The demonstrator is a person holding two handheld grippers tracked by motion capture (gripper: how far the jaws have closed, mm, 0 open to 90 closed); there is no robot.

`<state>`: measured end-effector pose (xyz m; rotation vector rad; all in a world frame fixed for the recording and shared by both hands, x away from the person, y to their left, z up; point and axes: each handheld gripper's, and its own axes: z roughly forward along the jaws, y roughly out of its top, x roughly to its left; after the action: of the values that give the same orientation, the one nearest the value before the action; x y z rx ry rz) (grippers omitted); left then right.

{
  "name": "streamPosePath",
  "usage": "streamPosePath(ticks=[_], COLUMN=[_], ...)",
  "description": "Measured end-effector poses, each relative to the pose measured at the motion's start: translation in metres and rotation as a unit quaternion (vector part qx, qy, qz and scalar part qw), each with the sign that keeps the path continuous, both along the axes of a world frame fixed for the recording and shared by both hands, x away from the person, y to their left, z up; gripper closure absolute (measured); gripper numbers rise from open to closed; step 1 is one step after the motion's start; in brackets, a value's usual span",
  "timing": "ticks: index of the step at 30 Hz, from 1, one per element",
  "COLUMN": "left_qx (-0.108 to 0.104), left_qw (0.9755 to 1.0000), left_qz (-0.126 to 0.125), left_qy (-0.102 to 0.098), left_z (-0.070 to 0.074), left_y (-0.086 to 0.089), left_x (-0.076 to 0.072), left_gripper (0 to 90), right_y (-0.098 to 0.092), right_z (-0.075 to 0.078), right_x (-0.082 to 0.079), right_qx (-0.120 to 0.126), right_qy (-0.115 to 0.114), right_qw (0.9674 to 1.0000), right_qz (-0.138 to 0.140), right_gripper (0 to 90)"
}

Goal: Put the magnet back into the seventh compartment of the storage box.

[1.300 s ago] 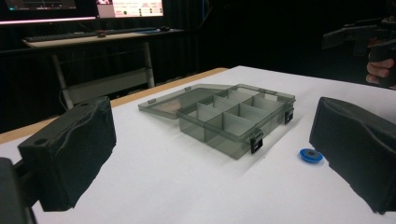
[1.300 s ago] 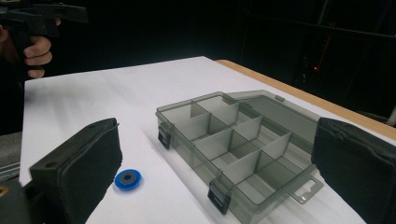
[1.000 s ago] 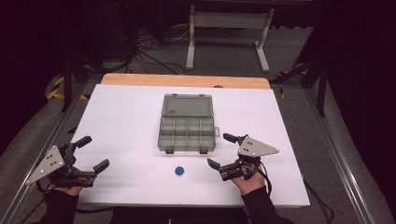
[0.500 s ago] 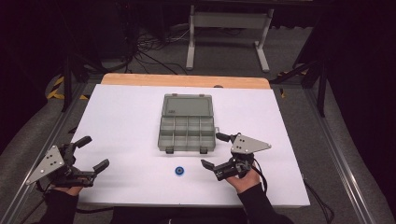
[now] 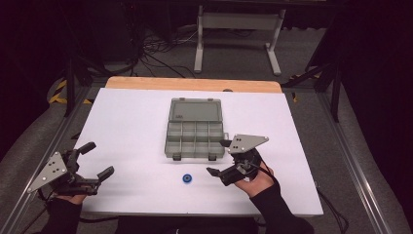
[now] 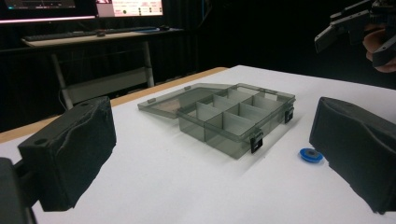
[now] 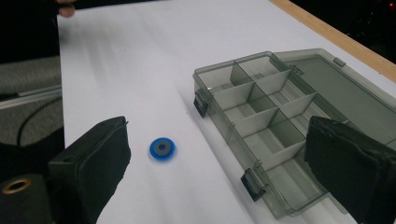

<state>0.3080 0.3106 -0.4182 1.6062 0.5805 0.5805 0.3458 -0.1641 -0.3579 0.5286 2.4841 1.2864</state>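
Grey see-through plastic makes up the box [image 5: 195, 129] at the middle of the white table [image 5: 126, 122] in the high view, its lid folded flat toward twelve o'clock and its small compartments bare. A blue ring [image 5: 186, 179] lies on the table just off the box's six o'clock edge. The right gripper [image 5: 220, 157] hovers at three o'clock of the ring, jaws spread with nothing between them, having just been closing a little. The left gripper [image 5: 96, 159] sits near the eight o'clock corner, jaws wide and holding nothing.

From the left gripper view, the box [image 6: 233, 116] appears side-on, showing its black latches and upright dividers, with the ring [image 6: 311, 155] at four o'clock of it.

From the right gripper view, the ring [image 7: 162, 148] has a grey centre and lies between the spread jaws, untouched; the box [image 7: 275, 112] compartments look bare.
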Motion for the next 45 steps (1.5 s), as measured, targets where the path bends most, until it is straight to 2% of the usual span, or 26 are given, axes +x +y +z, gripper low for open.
streamPosePath(ticks=[2, 8, 10, 14, 18, 23, 26, 35, 45], left_qx=[0.000, 0.000, 0.000, -0.001, -0.002, -0.001, -0.001, -0.003, 0.000], left_qw=[1.0000, 1.0000, 1.0000, 1.0000, 1.0000, 1.0000, 1.0000, 1.0000, 1.0000], left_qz=[0.000, 0.000, 0.000, 0.000, 0.001, 0.001, 0.001, 0.002, 0.001], left_qy=[0.000, 0.000, 0.000, 0.001, 0.000, 0.000, -0.001, 0.000, 0.000], left_z=[0.000, 0.000, 0.000, 0.000, 0.000, 0.000, 0.000, 0.000, 0.000], left_y=[0.000, 0.000, 0.000, 0.000, 0.000, 0.000, 0.000, 0.000, 0.001], left_x=[0.000, 0.000, 0.000, 0.000, 0.000, 0.000, 0.000, 0.000, 0.000], left_gripper=[1.2, 1.2, 1.1, 1.1, 1.1, 1.1, 1.1, 1.1, 1.1], right_y=[0.002, 0.007, 0.008, 0.011, 0.015, 0.017, 0.019, 0.024, 0.032], right_z=[0.005, 0.012, 0.013, 0.017, 0.018, 0.019, 0.020, 0.021, 0.020], right_x=[0.000, 0.006, 0.007, 0.011, 0.014, 0.015, 0.016, 0.019, 0.020], right_qx=[-0.016, -0.065, -0.071, -0.096, -0.126, -0.140, -0.155, -0.186, -0.196], right_qy=[0.000, 0.030, 0.035, 0.055, 0.072, 0.080, 0.089, 0.095, 0.098], right_qw=[0.9999, 0.9974, 0.9968, 0.9937, 0.9893, 0.9866, 0.9836, 0.9776, 0.9751], right_qz=[0.002, 0.010, 0.011, 0.016, 0.020, 0.021, 0.020, 0.027, 0.035], right_gripper=[7.7, 8.8, 8.9, 9.0, 9.1, 10.2, 10.4, 12.3, 12.8])
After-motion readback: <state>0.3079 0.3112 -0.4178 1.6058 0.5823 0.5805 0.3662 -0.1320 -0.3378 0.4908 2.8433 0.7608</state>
